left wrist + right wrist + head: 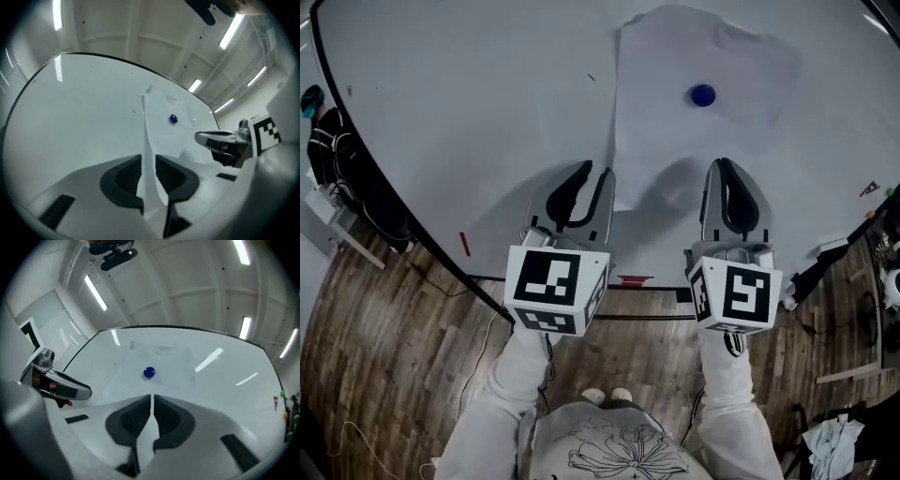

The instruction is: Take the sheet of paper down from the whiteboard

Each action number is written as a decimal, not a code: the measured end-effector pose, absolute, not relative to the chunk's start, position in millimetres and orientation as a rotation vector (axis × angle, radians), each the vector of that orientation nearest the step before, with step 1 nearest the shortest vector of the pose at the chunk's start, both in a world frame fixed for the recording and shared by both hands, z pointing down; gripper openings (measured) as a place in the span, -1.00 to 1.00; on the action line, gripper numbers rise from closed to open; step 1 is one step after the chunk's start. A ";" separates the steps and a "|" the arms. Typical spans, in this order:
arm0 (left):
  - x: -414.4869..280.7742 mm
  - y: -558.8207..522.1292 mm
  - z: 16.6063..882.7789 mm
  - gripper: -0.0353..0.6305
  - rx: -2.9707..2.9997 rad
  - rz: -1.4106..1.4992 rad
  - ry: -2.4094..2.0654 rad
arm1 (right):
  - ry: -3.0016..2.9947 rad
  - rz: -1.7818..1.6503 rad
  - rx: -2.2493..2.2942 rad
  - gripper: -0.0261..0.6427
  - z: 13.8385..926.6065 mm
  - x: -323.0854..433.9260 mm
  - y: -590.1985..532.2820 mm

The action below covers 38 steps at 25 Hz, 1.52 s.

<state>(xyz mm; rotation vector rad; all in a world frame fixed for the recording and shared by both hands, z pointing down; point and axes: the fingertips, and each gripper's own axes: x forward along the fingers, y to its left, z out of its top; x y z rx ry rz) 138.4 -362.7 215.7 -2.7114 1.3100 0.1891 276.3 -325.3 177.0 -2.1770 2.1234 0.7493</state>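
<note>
Lying between the jaws: paper (161,136)

Each hand-held unit has a light grey moulded body. The left gripper (595,173) and right gripper (719,167) each carry two curved jaws faced with black ribbed pads (124,180). A left marker cube (553,286) and a right marker cube (739,295) sit at the rear of each unit, their white faces printed with black square patterns. A dark rectangular slot is recessed in the housing outboard of each jaw. The person wears a white left sleeve (502,394) and a white right sleeve (731,394), a light shirt (609,450) printed with a black line-drawn flower, and pale-toed shoes (607,397).
</note>
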 end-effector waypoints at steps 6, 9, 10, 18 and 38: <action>155.4 -364.6 212.9 -0.60 -2.685 0.142 1.361 | 2.188 0.894 -2.049 -0.90 144.5 276.3 -332.5; 158.5 -366.7 212.9 -0.58 -2.669 0.130 1.417 | 2.257 0.941 -1.970 -0.77 136.9 270.3 -336.1; 159.5 -366.8 212.8 -0.58 -2.666 0.130 1.430 | 2.283 0.949 -1.951 -0.67 136.4 268.5 -337.2; 163.5 -372.8 213.0 -0.57 -2.672 0.099 1.490 | 2.367 0.977 -1.863 -0.51 136.6 257.7 -341.3; 180.5 -380.0 207.8 -0.57 -2.721 0.043 1.394 | 2.347 1.031 -1.930 -0.44 113.9 244.4 -351.6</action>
